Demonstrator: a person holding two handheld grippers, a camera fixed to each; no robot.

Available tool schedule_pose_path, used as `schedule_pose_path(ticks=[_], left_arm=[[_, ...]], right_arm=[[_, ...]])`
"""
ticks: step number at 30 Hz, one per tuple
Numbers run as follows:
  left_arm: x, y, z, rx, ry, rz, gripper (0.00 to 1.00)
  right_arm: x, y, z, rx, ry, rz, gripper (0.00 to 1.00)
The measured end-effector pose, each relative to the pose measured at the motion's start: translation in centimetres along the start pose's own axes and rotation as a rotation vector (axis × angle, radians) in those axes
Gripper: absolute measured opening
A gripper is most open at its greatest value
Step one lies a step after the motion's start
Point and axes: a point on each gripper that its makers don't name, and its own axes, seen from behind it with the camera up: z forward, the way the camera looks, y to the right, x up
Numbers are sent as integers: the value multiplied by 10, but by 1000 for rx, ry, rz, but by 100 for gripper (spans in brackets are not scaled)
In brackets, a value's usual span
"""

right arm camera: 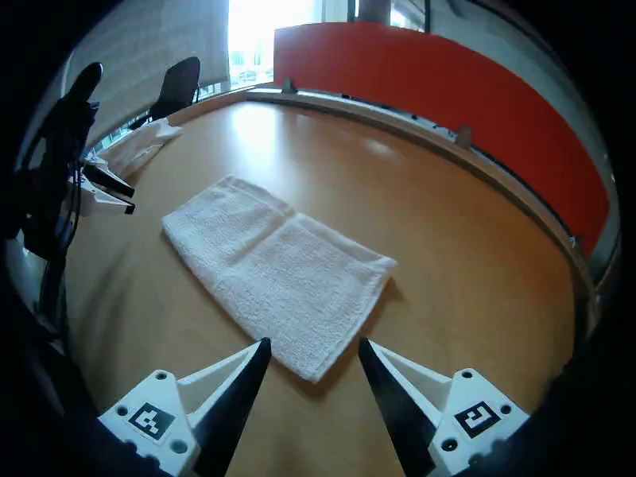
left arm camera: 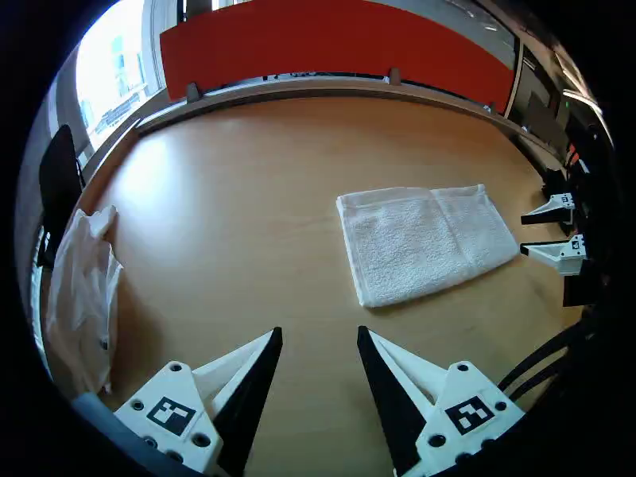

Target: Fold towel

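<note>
A white towel [left arm camera: 421, 238] lay folded flat on the wooden table [left arm camera: 238, 222]. The left gripper [left arm camera: 318, 330] and right gripper [right arm camera: 314, 340] hovered near it, jaws spread and empty, seemingly positioned for another fold.

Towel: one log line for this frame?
towel folded, flat on table | left gripper open, empty | right gripper open, empty, at towel's near edge

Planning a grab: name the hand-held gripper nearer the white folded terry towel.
Right. The right hand-held gripper flanks a corner of the white terry towel; the left hand-held gripper sits farther back.
</note>
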Motion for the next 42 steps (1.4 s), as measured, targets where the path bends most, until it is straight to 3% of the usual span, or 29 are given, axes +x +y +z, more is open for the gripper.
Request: schedule_pose_path(ticks=[17,27,37,42], left_arm=[[-16,-7,-12,17,-13,-39,69],[-19,-6,-14,11,-17,-42,69],[-21,-7,-17,11,-19,-41,69],[-22,-8,-19,13,-19,-39,69]], right_arm=[[-29,-1,8,37,-83,-47,82],[-39,-2,7,84,-124,-68,49],[-39,-1,8,99,-127,-69,44],[-40,1,8,100,-126,-62,28]])
